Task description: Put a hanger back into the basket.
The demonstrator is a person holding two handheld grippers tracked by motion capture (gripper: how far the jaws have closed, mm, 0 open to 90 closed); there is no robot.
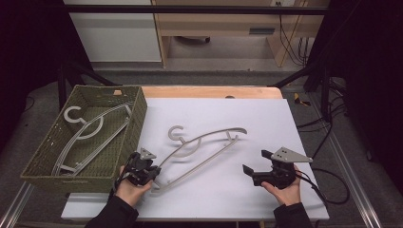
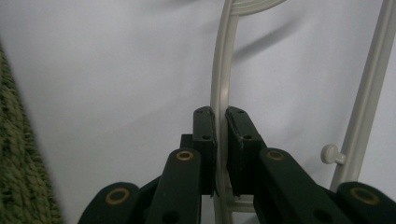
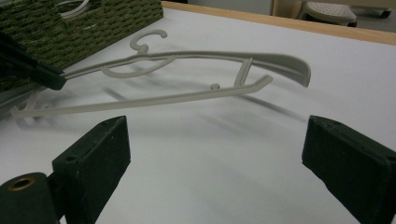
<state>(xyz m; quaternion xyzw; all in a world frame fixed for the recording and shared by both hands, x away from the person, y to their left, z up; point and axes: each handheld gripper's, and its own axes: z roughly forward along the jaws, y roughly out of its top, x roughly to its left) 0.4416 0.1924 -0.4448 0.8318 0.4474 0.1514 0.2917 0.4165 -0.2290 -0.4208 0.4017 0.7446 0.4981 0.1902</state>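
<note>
A pale grey plastic hanger point(image 1: 204, 147) lies across the white board point(image 1: 266, 114) that covers the table, its hook pointing toward the far side and its long bar running down toward the person's left hand. The left gripper point(image 1: 151, 172) has that near end: in the left gripper view its two black jaws are pressed tight on the hanger's point(image 2: 223, 70) curved upper arm, with the straight lower bar passing just beside them to the right. Seen from the right gripper view, the hanger point(image 3: 187, 74) casts a shadow well apart from itself, so it looks lifted off the board at the far end, though I can't be sure how much of it touches. The right gripper point(image 1: 254, 161) sits near the hanger's other end, its jaws spread wide with only bare board between them. A woven green basket point(image 1: 43, 156) at the left holds more hangers point(image 1: 88, 130).
</note>
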